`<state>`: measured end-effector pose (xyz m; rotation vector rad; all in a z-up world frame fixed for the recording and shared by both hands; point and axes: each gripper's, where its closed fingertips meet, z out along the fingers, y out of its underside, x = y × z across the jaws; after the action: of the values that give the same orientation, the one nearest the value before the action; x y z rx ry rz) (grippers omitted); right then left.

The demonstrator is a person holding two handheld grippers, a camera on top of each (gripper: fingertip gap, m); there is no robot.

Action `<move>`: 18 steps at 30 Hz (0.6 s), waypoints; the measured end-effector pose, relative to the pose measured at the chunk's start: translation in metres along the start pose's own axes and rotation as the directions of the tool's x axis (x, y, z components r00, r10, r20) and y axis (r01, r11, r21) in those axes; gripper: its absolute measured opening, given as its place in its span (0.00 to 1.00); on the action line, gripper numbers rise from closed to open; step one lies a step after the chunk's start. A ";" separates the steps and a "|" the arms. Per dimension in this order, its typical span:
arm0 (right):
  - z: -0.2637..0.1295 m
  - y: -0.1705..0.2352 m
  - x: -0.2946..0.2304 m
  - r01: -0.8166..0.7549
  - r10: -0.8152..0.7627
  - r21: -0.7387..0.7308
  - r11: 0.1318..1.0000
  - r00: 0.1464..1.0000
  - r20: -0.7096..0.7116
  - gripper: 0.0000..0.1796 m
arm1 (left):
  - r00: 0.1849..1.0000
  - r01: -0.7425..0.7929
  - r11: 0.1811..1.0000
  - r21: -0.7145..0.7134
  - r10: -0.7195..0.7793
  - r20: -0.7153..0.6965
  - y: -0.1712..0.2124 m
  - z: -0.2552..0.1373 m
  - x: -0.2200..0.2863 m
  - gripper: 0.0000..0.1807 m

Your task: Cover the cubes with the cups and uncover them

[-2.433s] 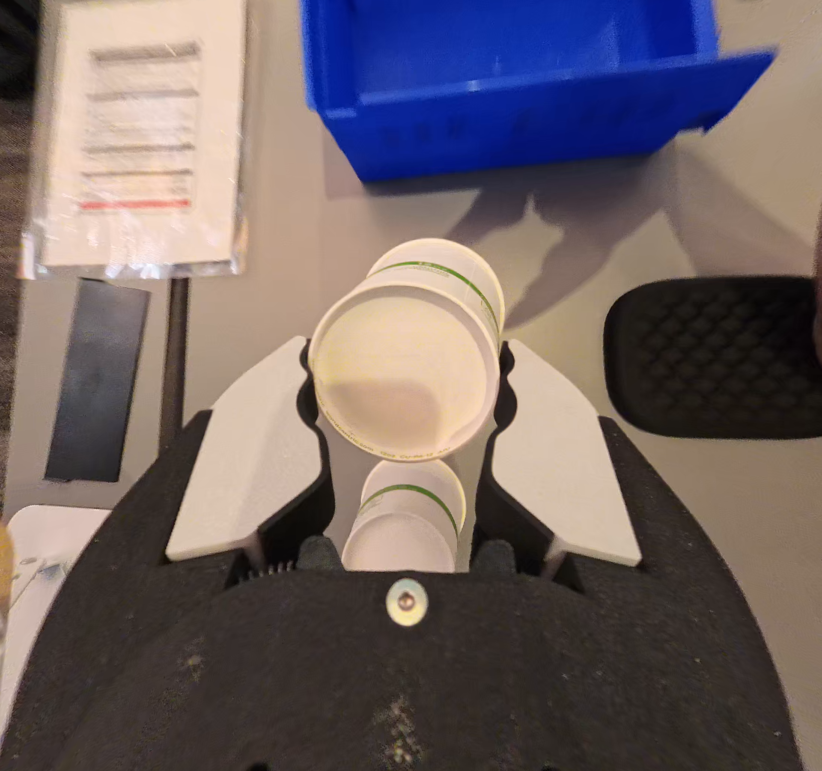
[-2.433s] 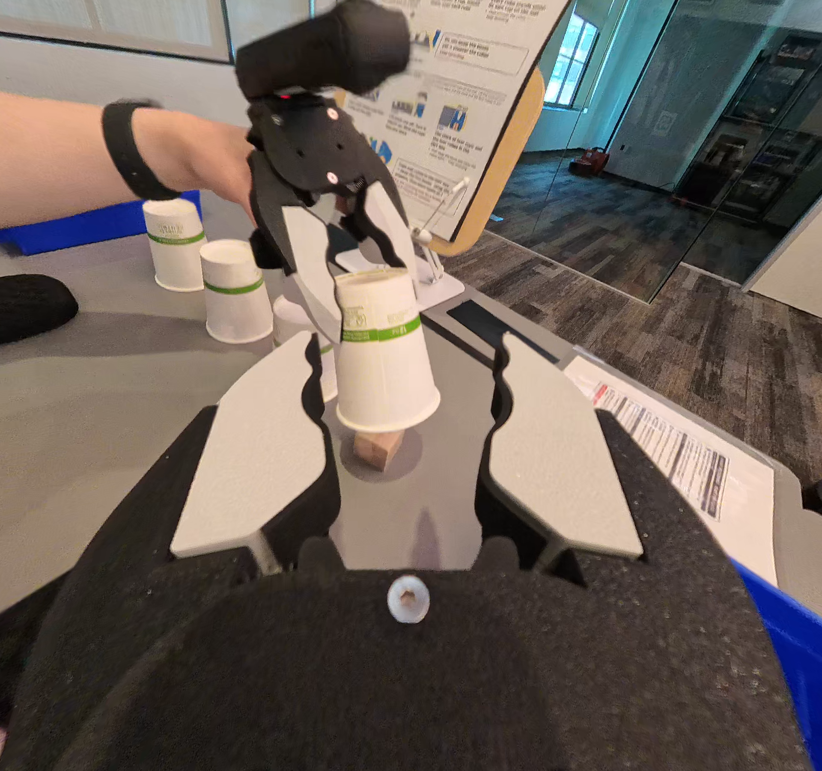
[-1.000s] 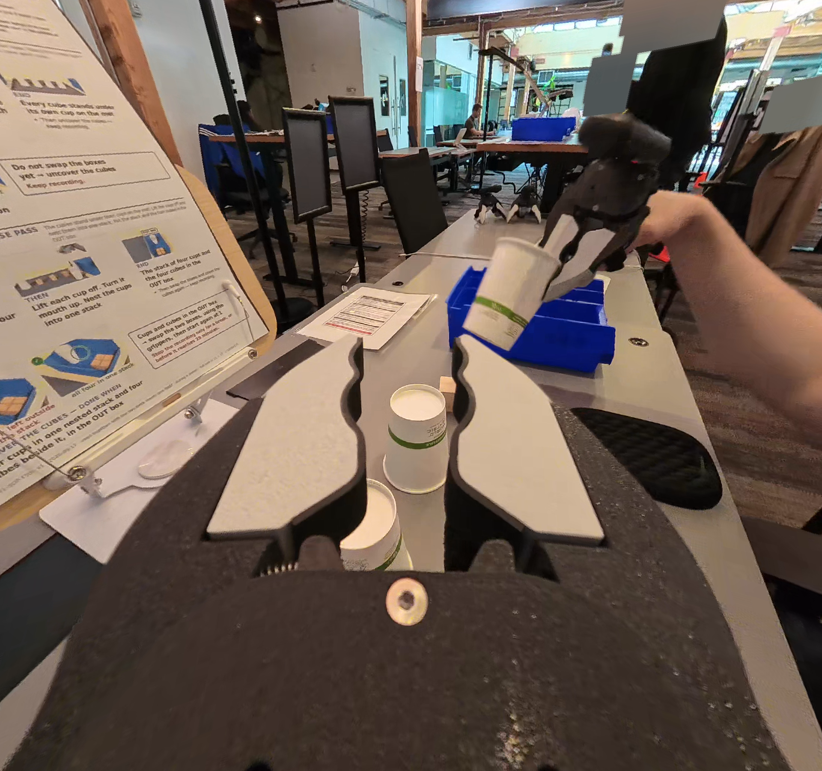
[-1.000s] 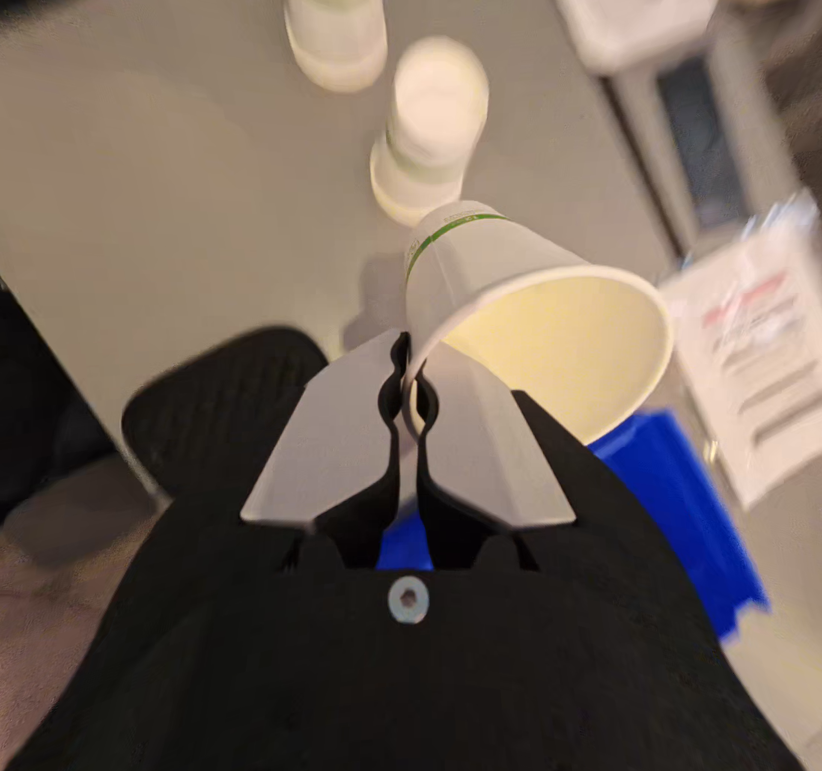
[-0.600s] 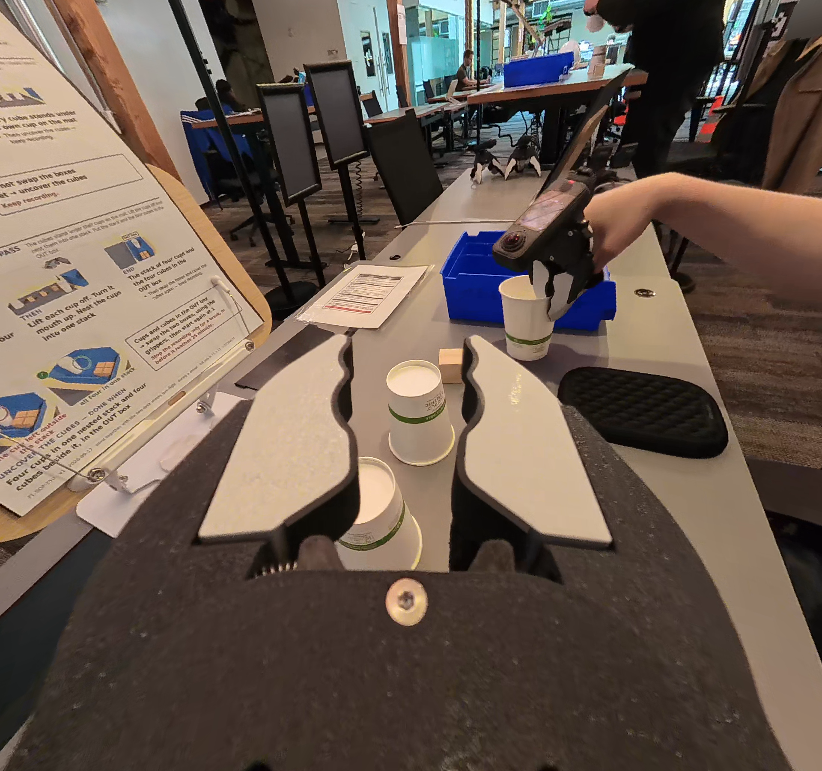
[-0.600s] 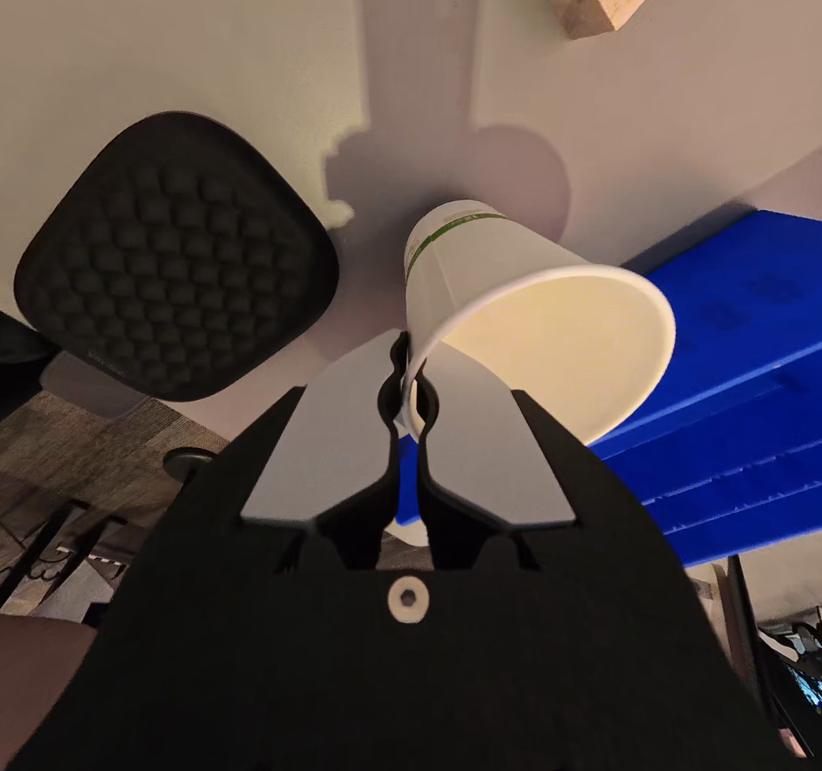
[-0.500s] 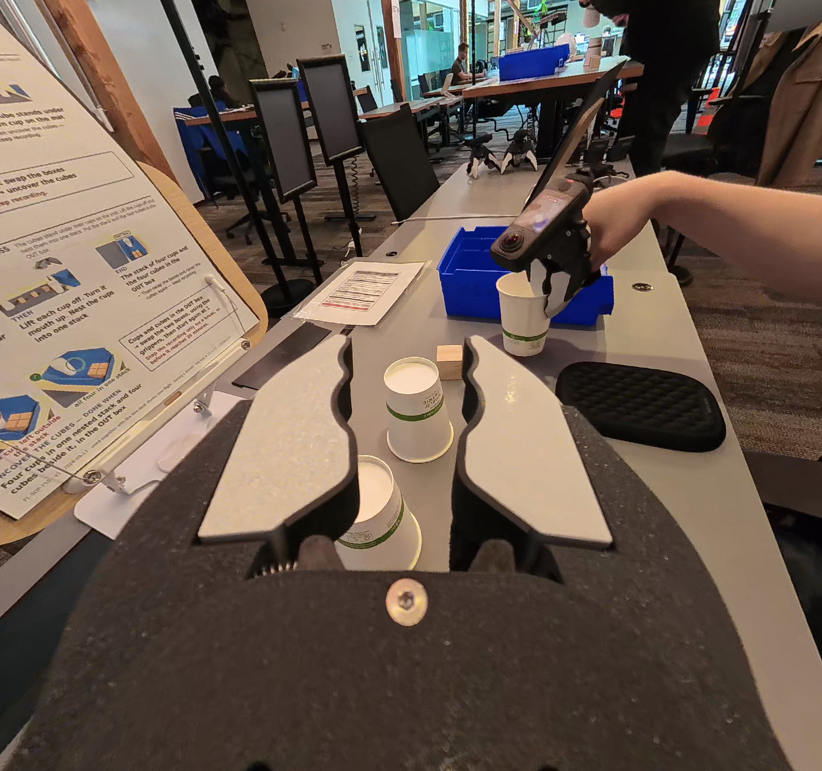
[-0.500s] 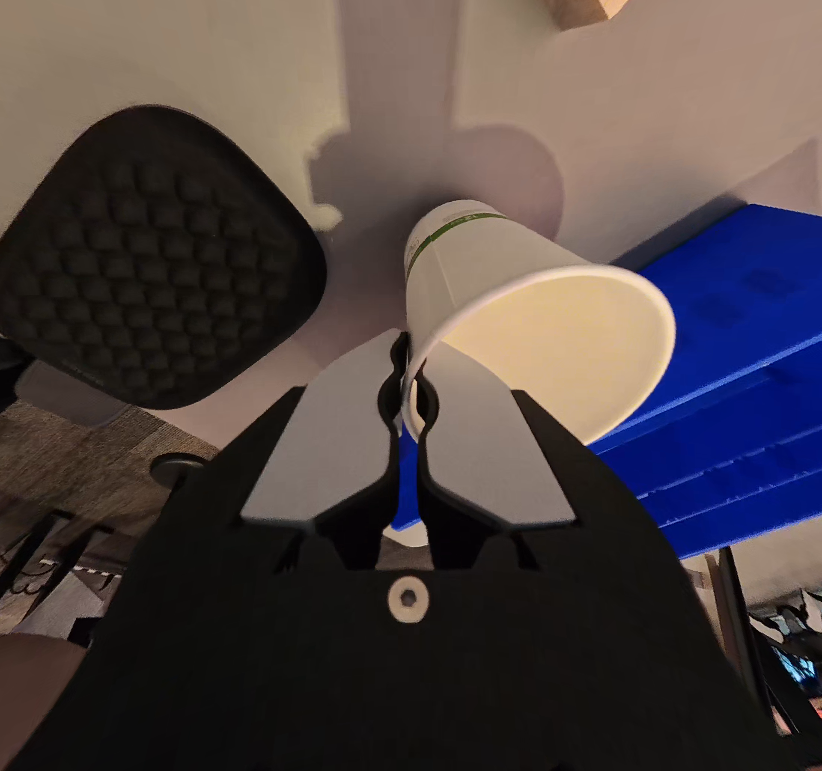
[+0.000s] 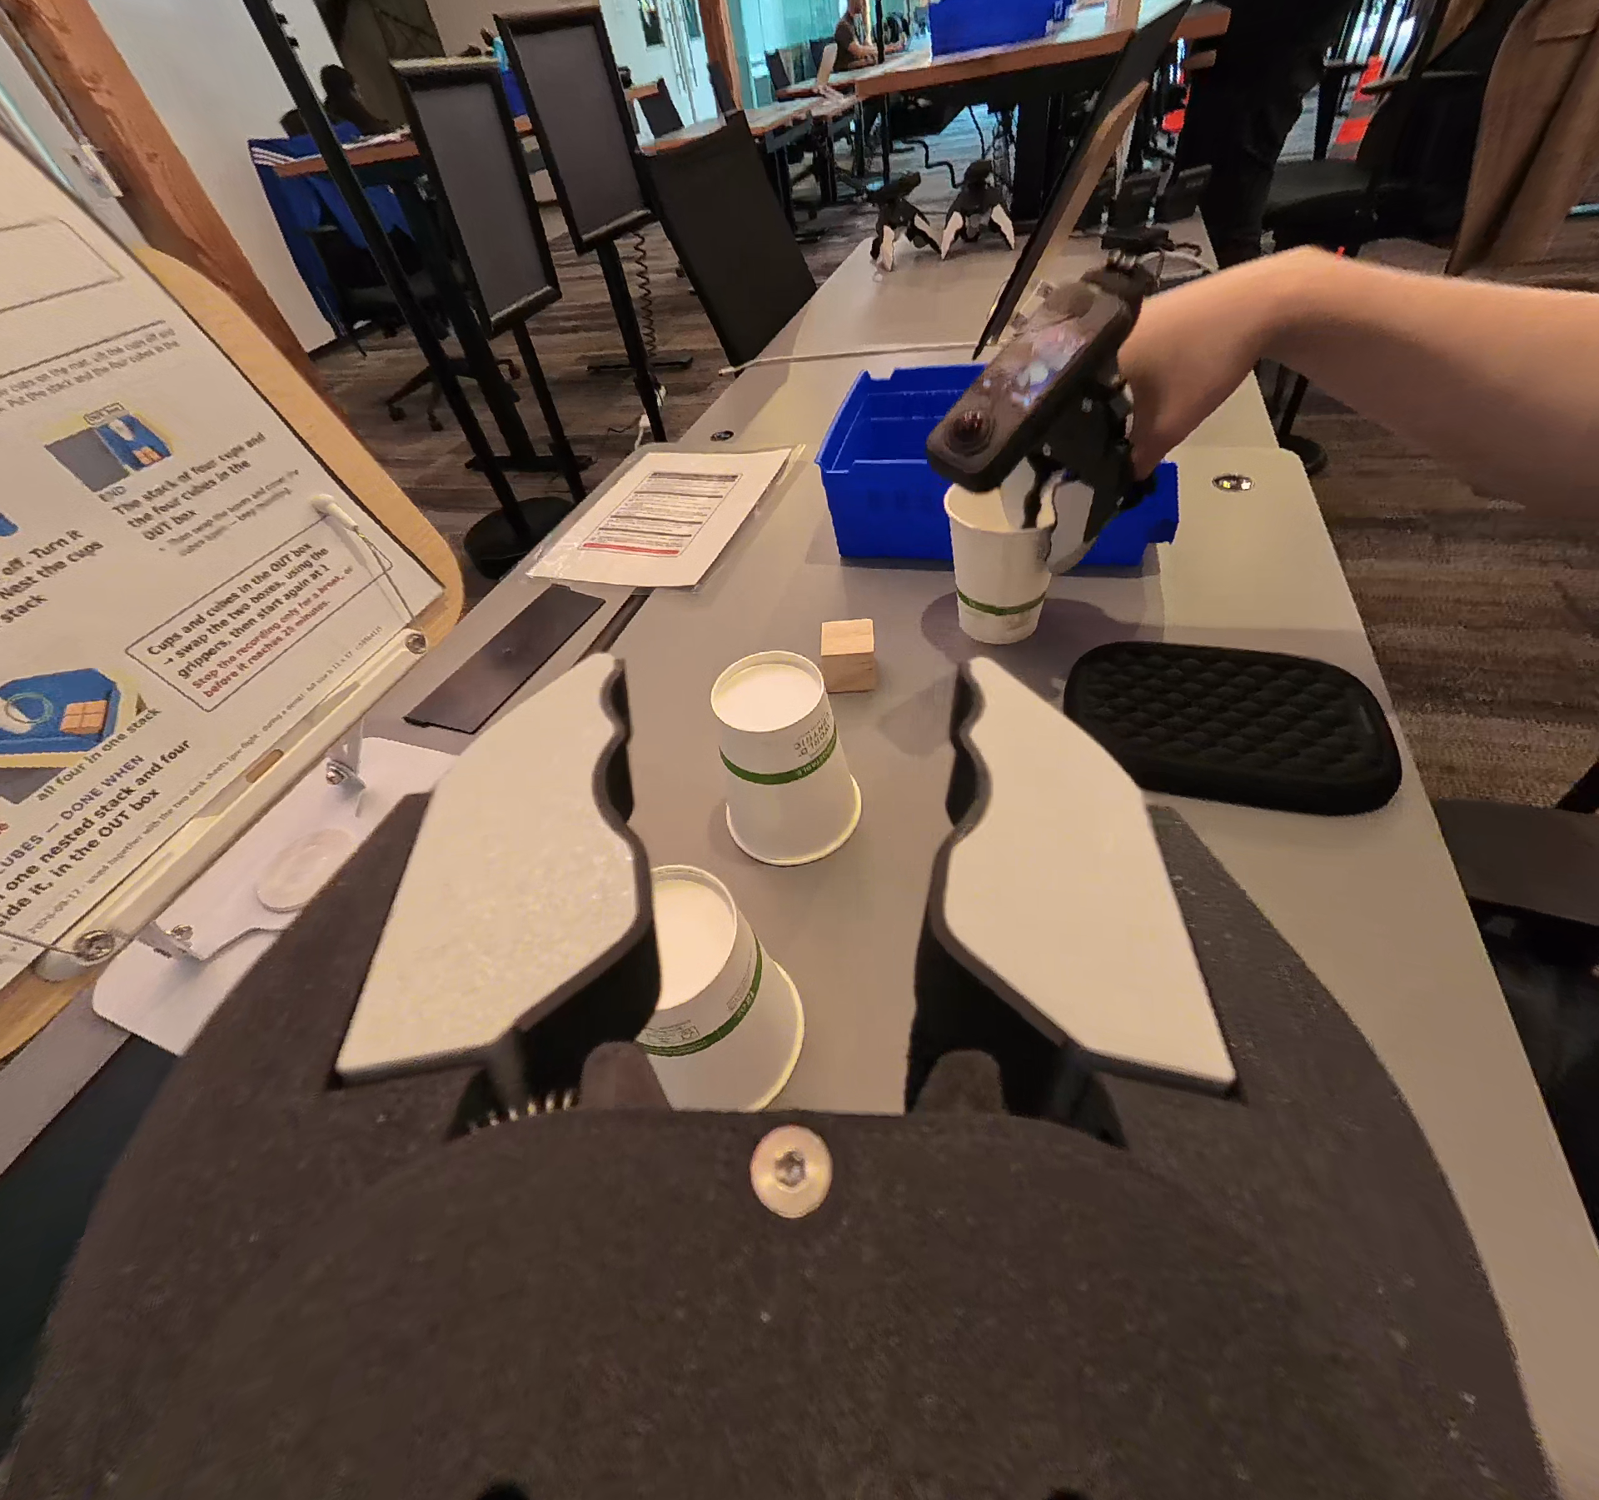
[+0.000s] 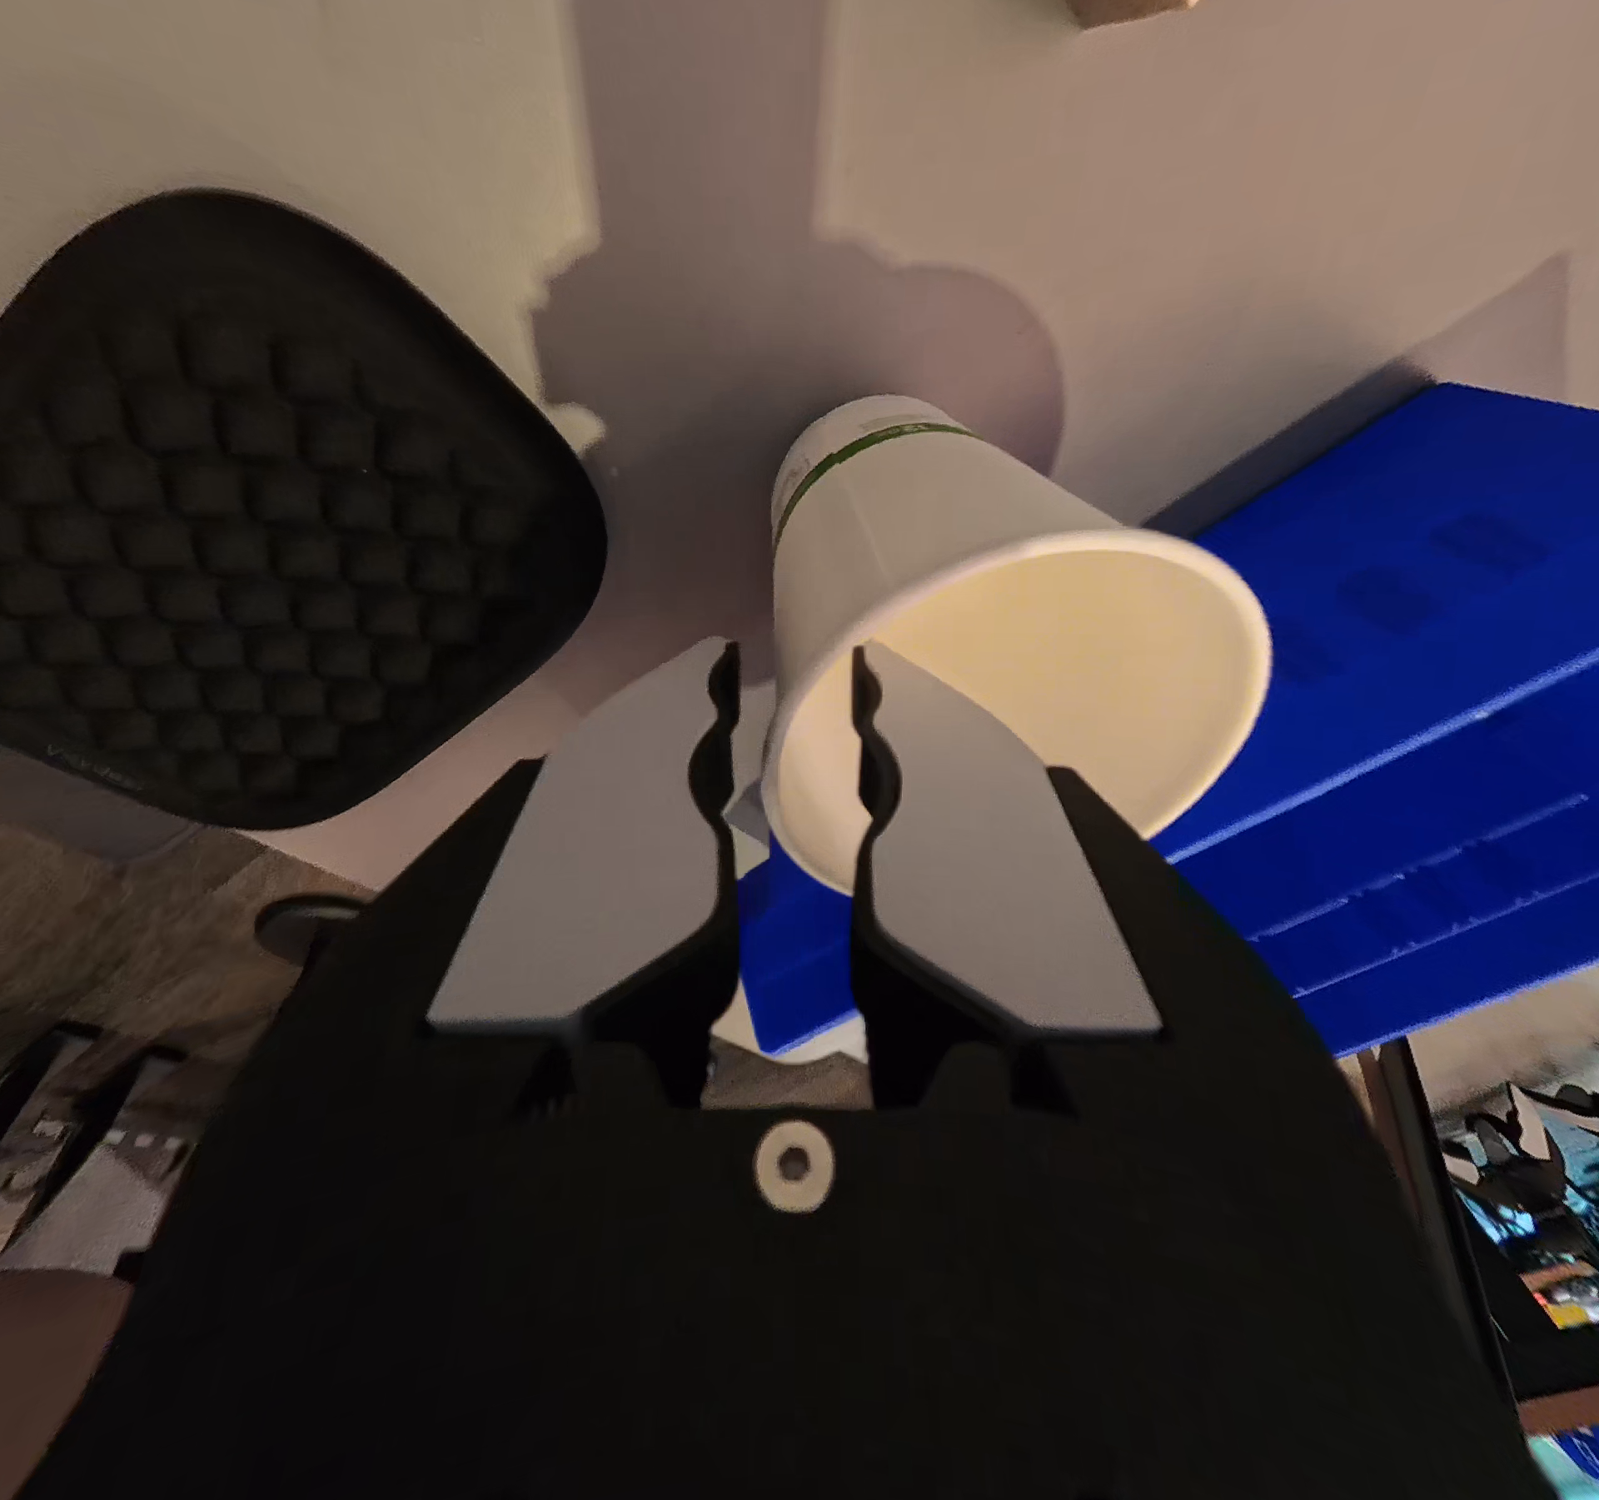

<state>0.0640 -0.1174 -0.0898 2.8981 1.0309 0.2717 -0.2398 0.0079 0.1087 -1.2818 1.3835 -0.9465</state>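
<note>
On a grey worktop (image 9: 1211,593), the right tool (image 10: 792,662) hangs over the rim of an upright white paper cup (image 10: 1021,654) with a green band, its fingers a little apart and straddling the cup wall, one inside and one outside; whether either still touches the paper is hard to tell. The cup stands on the worktop just in front of a blue bin (image 10: 1384,680) and near a black textured pad (image 10: 260,507). A bare wooden cube (image 9: 847,644) sits uncovered between that cup and two more cups turned mouth down: a far inverted cup (image 9: 783,757) and a near inverted cup (image 9: 718,1000). The left tool (image 9: 787,680) is held above them with its fingers wide apart and nothing between them, the near inverted cup partly hidden behind its left finger. A printed sheet (image 9: 666,511) lies beside the bin, and an instruction board (image 9: 173,550) leans at the left
</note>
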 end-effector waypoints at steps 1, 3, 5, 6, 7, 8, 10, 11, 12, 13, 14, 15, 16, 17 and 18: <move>-0.004 -0.003 0.001 -0.004 0.004 0.035 0.999 1.000 -0.019 0.16 | 1.000 -0.011 1.000 -0.024 0.010 -0.013 0.004 0.005 0.004 0.44; -0.019 -0.011 0.002 -0.010 0.021 0.149 0.989 0.997 -0.070 0.21 | 0.999 -0.025 0.997 -0.077 0.022 -0.039 0.014 0.020 0.013 0.47; -0.041 -0.018 0.006 0.002 0.043 0.276 0.961 0.987 -0.157 0.28 | 0.998 -0.042 0.989 -0.140 0.035 -0.054 0.025 0.039 0.020 0.51; -0.053 -0.019 0.005 0.008 0.059 0.336 0.942 0.980 -0.189 0.30 | 0.997 -0.059 0.983 -0.173 0.050 -0.052 0.032 0.050 0.022 0.52; -0.066 -0.021 0.002 0.017 0.074 0.396 0.918 0.974 -0.215 0.32 | 0.997 -0.078 0.975 -0.206 0.070 -0.045 0.039 0.061 0.021 0.52; -0.077 -0.021 -0.001 0.027 0.088 0.452 0.892 0.969 -0.231 0.33 | 0.995 -0.096 0.965 -0.245 0.089 -0.040 0.047 0.071 0.020 0.53; -0.095 -0.019 -0.010 0.044 0.105 0.528 0.848 0.963 -0.249 0.34 | 0.993 -0.121 0.932 -0.340 0.116 -0.036 0.066 0.092 0.013 0.53; -0.100 -0.016 -0.014 0.051 0.113 0.548 0.835 0.959 -0.260 0.35 | 0.991 -0.134 0.908 -0.397 0.127 -0.042 0.076 0.102 0.009 0.52; -0.104 -0.013 -0.018 0.059 0.115 0.561 0.826 0.956 -0.271 0.35 | 0.989 -0.150 0.880 -0.451 0.142 -0.051 0.085 0.110 0.003 0.52; -0.106 -0.010 -0.022 0.067 0.117 0.570 0.819 0.953 -0.280 0.35 | 0.986 -0.165 0.852 -0.496 0.154 -0.063 0.092 0.119 -0.002 0.52; -0.106 -0.007 -0.027 0.073 0.117 0.577 0.814 0.951 -0.285 0.35 | 0.984 -0.175 0.825 -0.538 0.158 -0.079 0.099 0.128 -0.007 0.50; -0.106 -0.003 -0.031 0.077 0.116 0.581 0.810 0.951 -0.287 0.35 | 0.984 -0.181 0.797 -0.576 0.152 -0.098 0.104 0.136 -0.012 0.51; -0.104 0.000 -0.035 0.080 0.116 0.583 0.808 0.950 -0.290 0.35 | 0.983 -0.183 0.772 -0.609 0.141 -0.116 0.108 0.143 -0.016 0.51; -0.102 0.004 -0.039 0.081 0.115 0.582 0.809 0.949 -0.292 0.35 | 0.984 -0.179 0.751 -0.636 0.126 -0.129 0.111 0.150 -0.019 0.51; -0.099 0.008 -0.042 0.081 0.115 0.577 0.812 0.949 -0.294 0.36 | 0.984 -0.175 0.731 -0.659 0.104 -0.145 0.112 0.155 -0.021 0.52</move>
<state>0.0186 -0.1508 0.0017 3.5011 1.3403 0.5203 -0.1138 0.0563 -0.0290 -1.6330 1.9776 -0.3962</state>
